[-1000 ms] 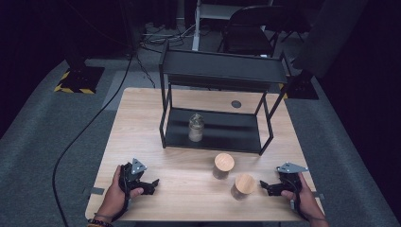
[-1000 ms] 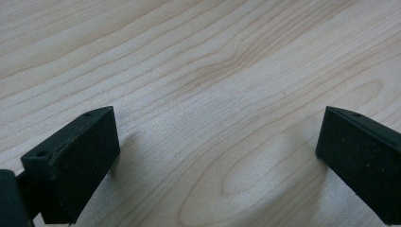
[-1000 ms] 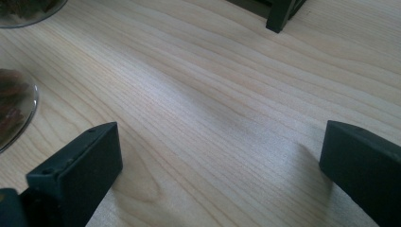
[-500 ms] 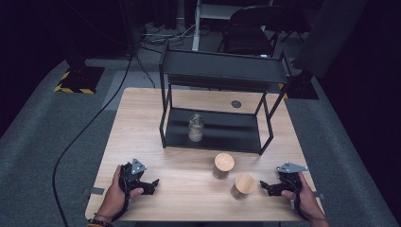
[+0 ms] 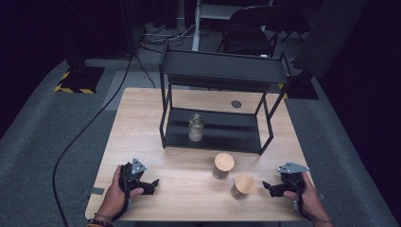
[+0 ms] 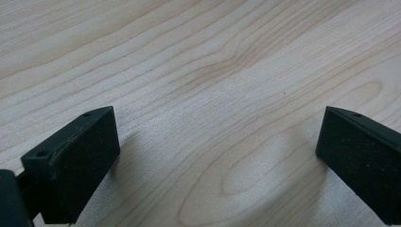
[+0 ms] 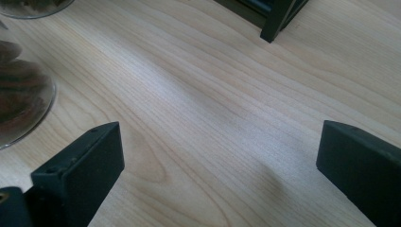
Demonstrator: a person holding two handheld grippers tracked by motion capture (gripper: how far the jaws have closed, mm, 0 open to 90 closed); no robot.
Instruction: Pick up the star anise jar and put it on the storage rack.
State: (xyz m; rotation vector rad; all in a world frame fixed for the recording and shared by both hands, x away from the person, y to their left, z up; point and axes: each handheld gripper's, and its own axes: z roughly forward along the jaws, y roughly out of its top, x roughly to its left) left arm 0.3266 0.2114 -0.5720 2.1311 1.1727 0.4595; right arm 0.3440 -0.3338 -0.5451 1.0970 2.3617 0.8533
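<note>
Two black two-jaw grippers rest wide open and empty on the pale wooden table [image 5: 156, 116], the left gripper [image 5: 152, 183] well apart from, the right gripper [image 5: 267, 187] near, two round wooden-lidded glass jars [image 5: 244, 186].

Three jars [image 5: 223, 165], one black rack [image 5: 222, 75], one table [image 5: 142, 123], two tools [image 5: 152, 182]

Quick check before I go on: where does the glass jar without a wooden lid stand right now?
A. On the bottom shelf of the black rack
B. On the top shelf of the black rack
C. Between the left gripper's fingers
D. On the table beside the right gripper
A: the high view shows the glass jar upright on the bottom shelf of the black rack.
</note>
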